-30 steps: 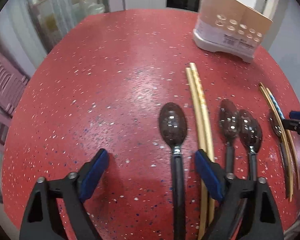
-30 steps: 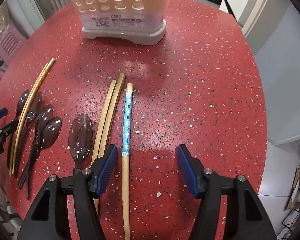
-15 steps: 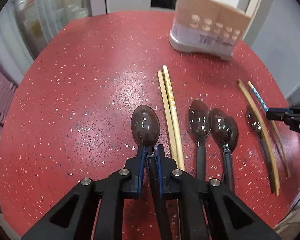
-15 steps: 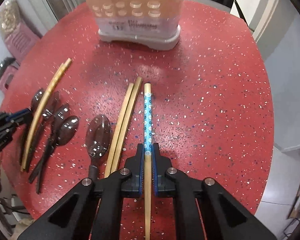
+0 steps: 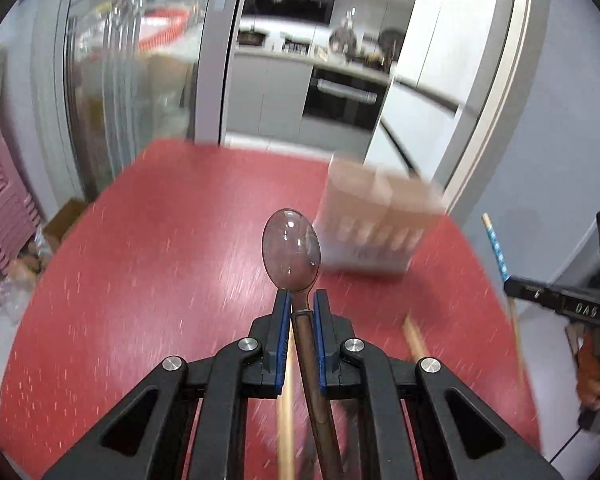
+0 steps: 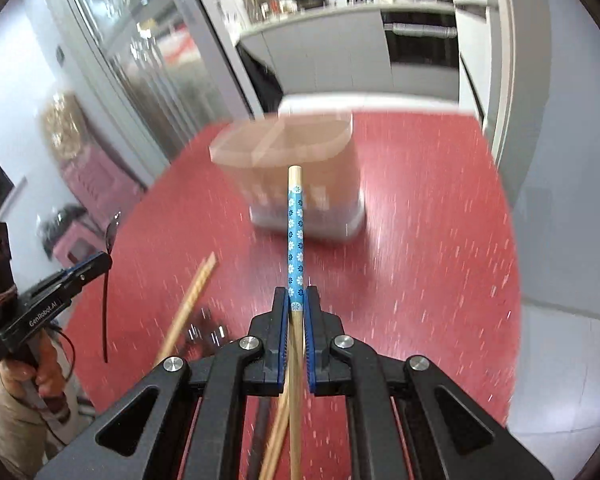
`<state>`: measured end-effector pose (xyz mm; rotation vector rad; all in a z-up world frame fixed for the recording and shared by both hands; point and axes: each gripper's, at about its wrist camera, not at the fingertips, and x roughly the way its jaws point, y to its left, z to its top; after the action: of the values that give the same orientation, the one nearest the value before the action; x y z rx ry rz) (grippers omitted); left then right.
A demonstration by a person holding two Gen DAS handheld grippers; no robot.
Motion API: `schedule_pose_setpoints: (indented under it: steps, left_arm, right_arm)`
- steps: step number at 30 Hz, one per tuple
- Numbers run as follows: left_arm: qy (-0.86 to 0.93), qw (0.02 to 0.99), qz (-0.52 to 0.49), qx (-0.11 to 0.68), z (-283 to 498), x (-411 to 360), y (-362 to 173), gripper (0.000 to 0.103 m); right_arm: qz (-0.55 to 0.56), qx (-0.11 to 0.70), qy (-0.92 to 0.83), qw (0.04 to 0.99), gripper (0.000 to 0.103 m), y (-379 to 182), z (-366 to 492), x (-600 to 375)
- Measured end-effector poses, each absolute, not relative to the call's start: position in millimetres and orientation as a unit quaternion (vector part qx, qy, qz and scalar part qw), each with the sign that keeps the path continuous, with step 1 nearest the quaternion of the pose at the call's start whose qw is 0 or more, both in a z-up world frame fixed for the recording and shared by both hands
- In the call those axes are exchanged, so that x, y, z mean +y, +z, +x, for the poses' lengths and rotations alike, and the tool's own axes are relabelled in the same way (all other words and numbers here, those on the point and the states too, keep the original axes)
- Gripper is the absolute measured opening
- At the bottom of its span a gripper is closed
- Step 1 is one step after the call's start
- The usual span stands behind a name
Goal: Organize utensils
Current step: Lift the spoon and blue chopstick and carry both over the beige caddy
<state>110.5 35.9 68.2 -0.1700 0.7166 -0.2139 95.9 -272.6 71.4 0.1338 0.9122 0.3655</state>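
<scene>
Both utensils have left the red desk point(image 5: 148, 248) since the earlier frames. Clenched on its neck, the left tool point(image 5: 301, 300) holds the dark spoon point(image 5: 292, 250) at frame centre. Only the right view shows the right tool point(image 6: 296, 298) gripping the blue-patterned chopstick point(image 6: 295, 236), tip over the blurred utensil holder point(image 6: 332, 184), and loose chopsticks point(image 6: 192, 292) lower left.

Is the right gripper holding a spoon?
No, the right gripper is shut on the blue-patterned chopstick; the left gripper holds the spoon.
</scene>
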Motion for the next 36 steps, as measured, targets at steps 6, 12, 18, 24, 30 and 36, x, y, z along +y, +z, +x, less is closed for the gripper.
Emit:
schedule_pose_setpoints:
  steps: [6,12,18,24,30,36]
  left_arm:
    - [-0.116,0.948,-0.086,0.283,153,18,121,0.036]
    - [-0.097,0.96,-0.089,0.246,210,3,144,0.036]
    - [-0.076,0.969,-0.098,0.214,256,-7,145,0.036]
    - [-0.06,0.977,-0.081,0.187,287,-22,123,0.036]
    - [-0.051,0.981,-0.052,0.178,299,-36,91,0.036]
    - [-0.045,0.979,-0.03,0.195,302,-43,65,0.036]
  right_arm:
    - [0.071,0.367,0.168,0.912,0.008,126,130,-269]
    - [0.078,0.293,0.151,0.941,0.008,158,178,-256]
    - [0.096,0.239,0.147,0.955,0.008,175,224,-246]
    - [0.094,0.21,0.141,0.963,0.008,158,262,-233]
    - [0.089,0.208,0.129,0.966,0.008,124,284,-234]
    - [0.063,0.228,0.126,0.963,0.008,84,286,-230]
